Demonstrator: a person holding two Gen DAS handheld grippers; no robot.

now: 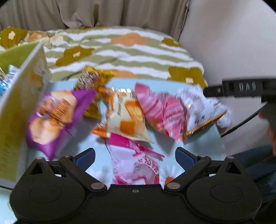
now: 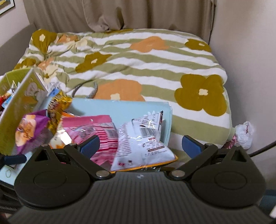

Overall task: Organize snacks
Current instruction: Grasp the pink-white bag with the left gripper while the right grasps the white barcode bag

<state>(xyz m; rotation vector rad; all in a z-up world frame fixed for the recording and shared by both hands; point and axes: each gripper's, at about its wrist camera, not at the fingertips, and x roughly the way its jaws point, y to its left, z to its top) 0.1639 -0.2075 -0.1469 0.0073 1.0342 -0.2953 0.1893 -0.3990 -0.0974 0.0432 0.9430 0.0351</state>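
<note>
Both claws spread, empty: left claw (image 1: 135, 157), right claw (image 2: 140, 143). Snacks piled mid-desk (image 1: 203, 148); white bag (image 2: 146, 143) hung over right edge, so careless nudge probably knocks it off. Box (image 1: 19, 103) at left edge.

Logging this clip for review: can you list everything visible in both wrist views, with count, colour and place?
Snack packets: at least seven loose on the table; purple, gold, orange-and-cream, pink striped, white, pink-and-white nearest the left gripper.
Box: one, yellow-green, at the table's left edge, more packets inside.
Table: one, pale blue top, in front of the bed.
Bedcover: one, green-and-white stripes with orange and olive flowers, behind the table.
Curtain: beige, at the back.
Crumpled wrapper: one, white, right of the bed.
Left gripper: black, blue pads, open.
Right gripper: the same, open.
</note>
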